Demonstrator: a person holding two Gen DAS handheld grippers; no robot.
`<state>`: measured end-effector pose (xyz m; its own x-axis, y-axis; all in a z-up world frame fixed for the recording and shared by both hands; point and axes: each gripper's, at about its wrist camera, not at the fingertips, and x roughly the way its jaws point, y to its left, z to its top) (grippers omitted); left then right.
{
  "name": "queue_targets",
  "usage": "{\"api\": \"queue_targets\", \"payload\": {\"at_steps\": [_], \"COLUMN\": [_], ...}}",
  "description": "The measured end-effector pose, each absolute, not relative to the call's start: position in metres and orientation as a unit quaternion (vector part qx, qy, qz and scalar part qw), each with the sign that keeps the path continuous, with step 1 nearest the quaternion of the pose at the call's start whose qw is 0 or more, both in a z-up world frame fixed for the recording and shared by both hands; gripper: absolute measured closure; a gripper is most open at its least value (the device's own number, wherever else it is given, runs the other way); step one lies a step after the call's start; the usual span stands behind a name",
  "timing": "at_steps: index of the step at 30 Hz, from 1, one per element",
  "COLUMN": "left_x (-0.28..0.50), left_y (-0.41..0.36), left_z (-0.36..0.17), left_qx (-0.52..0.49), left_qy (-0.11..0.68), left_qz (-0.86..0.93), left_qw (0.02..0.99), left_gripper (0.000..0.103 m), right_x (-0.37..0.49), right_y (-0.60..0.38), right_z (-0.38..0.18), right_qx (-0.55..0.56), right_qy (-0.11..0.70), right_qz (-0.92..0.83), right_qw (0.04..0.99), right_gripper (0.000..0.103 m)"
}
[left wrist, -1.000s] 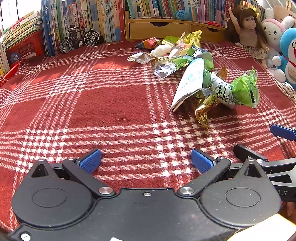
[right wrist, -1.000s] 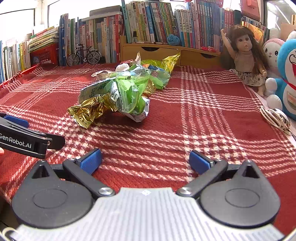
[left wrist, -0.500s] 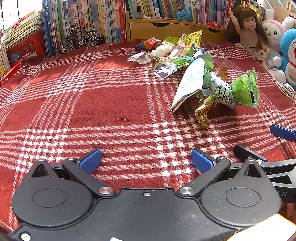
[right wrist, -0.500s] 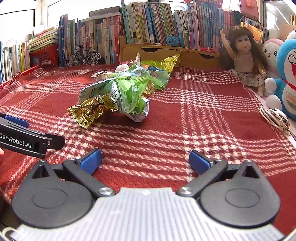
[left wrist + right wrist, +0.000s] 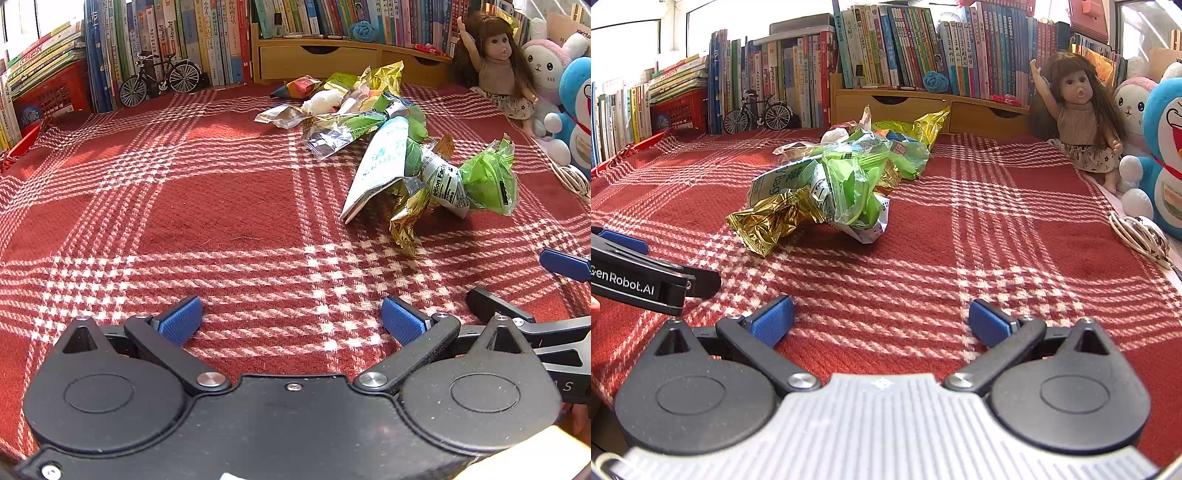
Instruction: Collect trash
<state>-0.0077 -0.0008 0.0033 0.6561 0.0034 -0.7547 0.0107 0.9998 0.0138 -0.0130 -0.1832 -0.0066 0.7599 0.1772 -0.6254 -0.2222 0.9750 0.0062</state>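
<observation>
A heap of crumpled snack wrappers [image 5: 424, 173] lies on the red plaid cloth, ahead and to the right of my left gripper [image 5: 291, 321]. It holds green, gold and white bags. In the right wrist view the same heap [image 5: 831, 188] sits ahead and left of my right gripper [image 5: 882, 319]. More wrappers [image 5: 332, 107] trail toward the back. Both grippers rest low over the cloth, open, with nothing between their blue pads. The right gripper's fingers [image 5: 565, 260] show at the left view's right edge; the left gripper's body [image 5: 635, 282] shows at the right view's left edge.
Books [image 5: 886, 48] and a wooden drawer unit [image 5: 923, 107] line the back. A model bicycle [image 5: 159, 77] stands back left, near a red basket [image 5: 51, 96]. A doll [image 5: 1078, 118] and plush toys [image 5: 1160, 147] sit at the right, with a coiled white cable [image 5: 1137, 236] beside them.
</observation>
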Motion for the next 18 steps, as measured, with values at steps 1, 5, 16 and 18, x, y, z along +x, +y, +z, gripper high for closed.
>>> {"api": "queue_targets", "payload": {"at_steps": [1, 5, 16, 18], "left_x": [-0.0077, -0.0079, -0.0057, -0.0050], "left_y": [-0.0008, -0.0009, -0.0010, -0.0010], "left_z": [0.0038, 0.0039, 0.0060, 0.0064], "left_qx": [0.008, 0.008, 0.007, 0.007], "left_qy": [0.415, 0.414, 0.417, 0.417], "left_qz": [-0.002, -0.002, 0.002, 0.002], "left_qw": [0.910, 0.910, 0.909, 0.909], "left_gripper": [0.000, 0.000, 0.000, 0.000], "right_x": [-0.0131, -0.0131, -0.0134, -0.0123], "right_y": [-0.1832, -0.1833, -0.1827, -0.1827], "right_z": [-0.0063, -0.0058, -0.0071, -0.0077], "right_qx": [-0.034, -0.034, -0.034, -0.034], "right_qy": [0.330, 0.329, 0.328, 0.330], "right_qz": [0.106, 0.107, 0.109, 0.109], "right_qw": [0.937, 0.938, 0.938, 0.937], "right_gripper": [0.000, 0.000, 0.000, 0.000]}}
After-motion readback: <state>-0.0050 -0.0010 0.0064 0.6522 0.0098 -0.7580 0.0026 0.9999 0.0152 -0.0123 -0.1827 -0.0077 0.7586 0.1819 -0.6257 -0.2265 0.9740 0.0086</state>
